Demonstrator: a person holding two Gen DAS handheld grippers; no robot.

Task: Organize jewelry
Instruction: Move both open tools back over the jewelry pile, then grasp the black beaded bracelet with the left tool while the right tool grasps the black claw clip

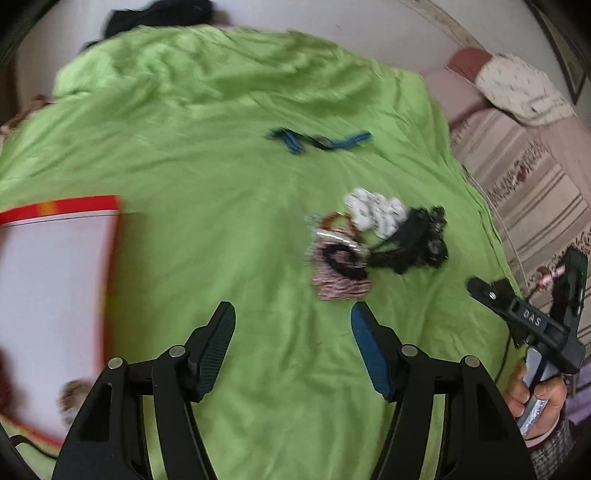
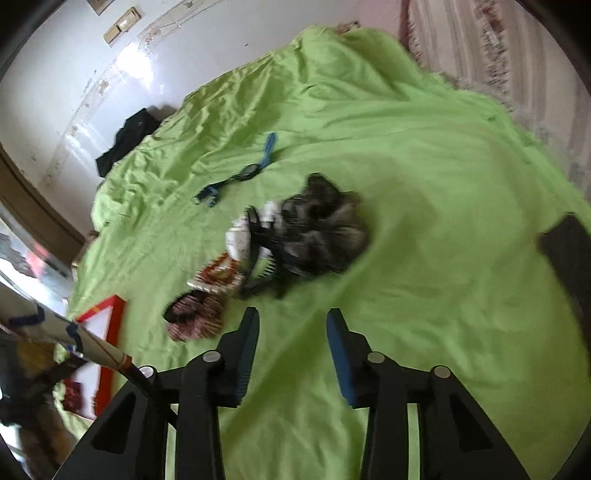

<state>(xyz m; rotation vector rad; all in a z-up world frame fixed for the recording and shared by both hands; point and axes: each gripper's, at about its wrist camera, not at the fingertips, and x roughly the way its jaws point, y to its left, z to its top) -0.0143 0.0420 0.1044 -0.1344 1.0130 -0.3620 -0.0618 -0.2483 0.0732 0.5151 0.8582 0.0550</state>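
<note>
A heap of accessories (image 1: 373, 240) lies on the green sheet (image 1: 221, 166): a white scrunchie (image 1: 376, 212), a pink striped scrunchie (image 1: 340, 282), black hair pieces (image 1: 417, 240), a silver clip and a beaded bracelet. The heap also shows in the right wrist view (image 2: 280, 243), blurred. My left gripper (image 1: 291, 347) is open and empty, just short of the heap. My right gripper (image 2: 291, 350) is open and empty, a little short of the heap; it also shows in the left wrist view (image 1: 524, 317) at the right edge.
A white box with a red rim (image 1: 55, 295) sits at the left, also in the right wrist view (image 2: 107, 325). Blue clips and a black ring (image 1: 317, 140) lie farther back. Black cloth (image 1: 155, 14) lies at the far edge. Striped cushions (image 1: 517, 166) are at the right.
</note>
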